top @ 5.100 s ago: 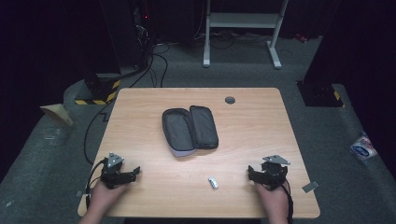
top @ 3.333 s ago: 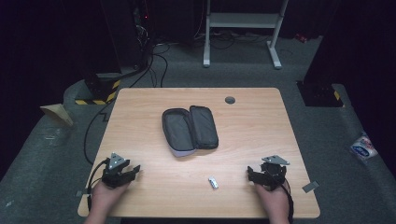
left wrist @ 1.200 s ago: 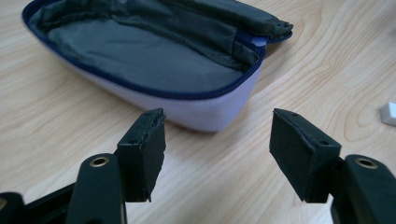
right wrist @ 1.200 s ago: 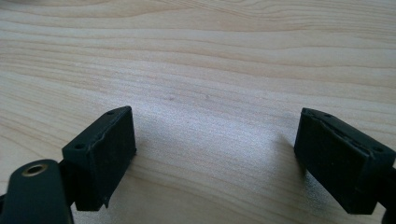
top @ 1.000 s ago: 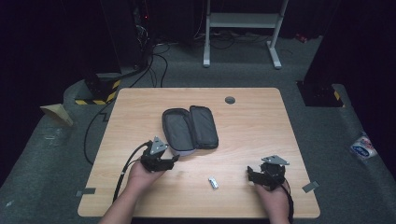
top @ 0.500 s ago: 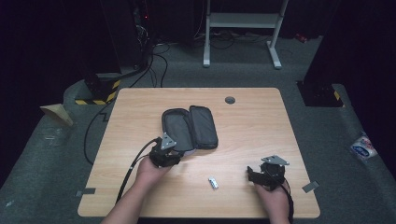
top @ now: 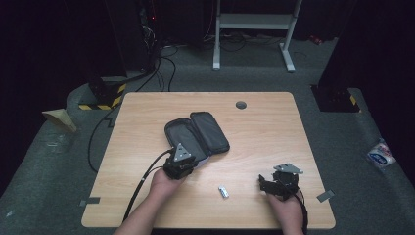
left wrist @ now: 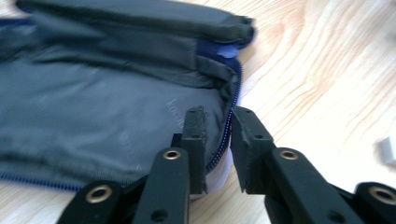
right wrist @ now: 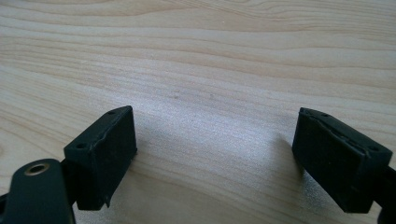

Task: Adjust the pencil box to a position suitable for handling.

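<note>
High view: open black pouch [top: 195, 137] mid-counter [top: 147, 112], long axis roughly 11-to-5. Left tool [top: 180, 165] sits at its near corner; right tool [top: 279, 182] well apart at 4 o'clock, small white piece [top: 223, 191] between them.

Left gripper view: left tool [left wrist: 218, 140] jaws have just been closing and now pinch the pouch's zipper edge [left wrist: 229, 126].

Right gripper view: right tool [right wrist: 215, 154] wide open, empty, over bare counter.

A light wooden table [top: 147, 117] stood on grey carpet [top: 352, 147], with a round dark grommet [top: 241, 105] near its far edge and a small silver-white object [top: 223, 191] lying towards its near edge. Beyond it stood a white metal frame [top: 254, 22] and loose black cables [top: 161, 54]. A blue-and-white packet [top: 380, 155] lay on the carpet at the right, a yellow-and-black striped block [top: 105, 100] at the left.
</note>
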`<action>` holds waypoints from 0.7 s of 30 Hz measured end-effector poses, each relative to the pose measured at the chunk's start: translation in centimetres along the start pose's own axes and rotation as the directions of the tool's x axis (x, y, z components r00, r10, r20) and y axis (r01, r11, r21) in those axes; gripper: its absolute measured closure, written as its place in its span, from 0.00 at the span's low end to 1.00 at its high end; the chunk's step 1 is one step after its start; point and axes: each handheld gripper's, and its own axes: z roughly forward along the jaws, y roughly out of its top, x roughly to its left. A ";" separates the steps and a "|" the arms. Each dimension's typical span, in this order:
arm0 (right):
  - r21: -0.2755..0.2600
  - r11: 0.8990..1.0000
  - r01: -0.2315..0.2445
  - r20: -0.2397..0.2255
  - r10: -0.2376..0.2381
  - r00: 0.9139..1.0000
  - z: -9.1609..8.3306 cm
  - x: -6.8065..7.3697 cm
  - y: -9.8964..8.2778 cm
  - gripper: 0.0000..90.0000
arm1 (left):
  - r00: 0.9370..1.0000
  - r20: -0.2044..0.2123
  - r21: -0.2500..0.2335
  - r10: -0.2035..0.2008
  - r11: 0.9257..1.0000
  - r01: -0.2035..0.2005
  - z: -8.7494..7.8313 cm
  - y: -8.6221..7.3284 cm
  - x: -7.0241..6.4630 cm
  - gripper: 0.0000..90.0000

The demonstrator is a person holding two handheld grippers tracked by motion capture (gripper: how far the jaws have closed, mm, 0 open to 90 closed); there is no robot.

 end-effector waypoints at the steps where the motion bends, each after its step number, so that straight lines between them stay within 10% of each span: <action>1: 0.000 1.000 -0.001 0.000 0.001 1.000 0.0 0.0 0.0 0.15 | 1.000 0.005 -0.006 0.003 1.000 -0.003 0.1 0.1 -0.2 0.86; 21: -0.003 1.000 0.003 -0.001 -0.003 1.000 0.0 0.0 -0.1 0.15 | 0.999 0.038 -0.063 0.008 0.998 -0.006 2.3 3.0 -3.9 0.96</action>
